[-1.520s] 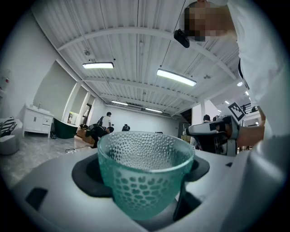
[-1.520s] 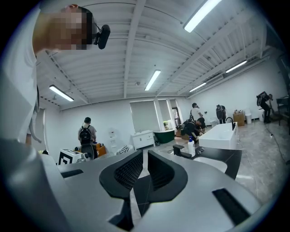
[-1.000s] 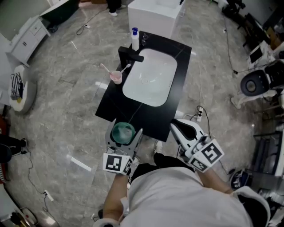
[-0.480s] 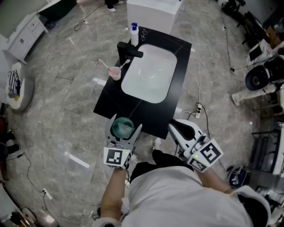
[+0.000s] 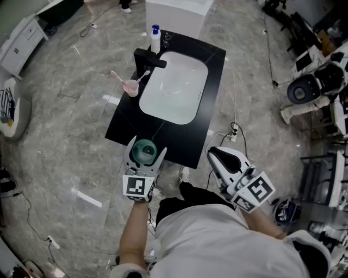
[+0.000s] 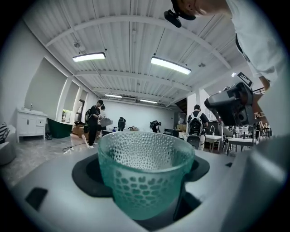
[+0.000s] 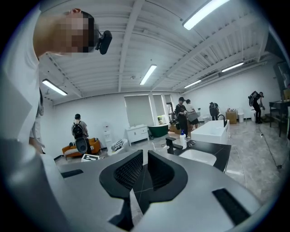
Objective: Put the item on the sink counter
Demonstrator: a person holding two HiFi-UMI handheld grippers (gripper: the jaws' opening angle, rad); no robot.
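Note:
A green dimpled glass cup (image 5: 144, 150) (image 6: 145, 176) sits upright between the jaws of my left gripper (image 5: 144, 146) (image 6: 145, 167), which is shut on its sides. In the head view the cup hangs at the near front edge of the black sink counter (image 5: 130, 122), left of the middle. The counter holds a white basin (image 5: 174, 95). My right gripper (image 5: 220, 155) (image 7: 145, 165) is off the counter's near right corner. Its black pads stand close together with nothing between them.
On the counter's far left are a black faucet (image 5: 148, 57), a white soap bottle (image 5: 156, 38) and a pink cup with a toothbrush (image 5: 130, 86). A white cabinet (image 5: 176, 13) stands behind the counter. A power strip with cables (image 5: 234, 130) lies on the floor at right.
The left gripper with the green cup has moved slightly forward, up to the counter's front edge. The right gripper has hardly moved. The head view has shifted a little.

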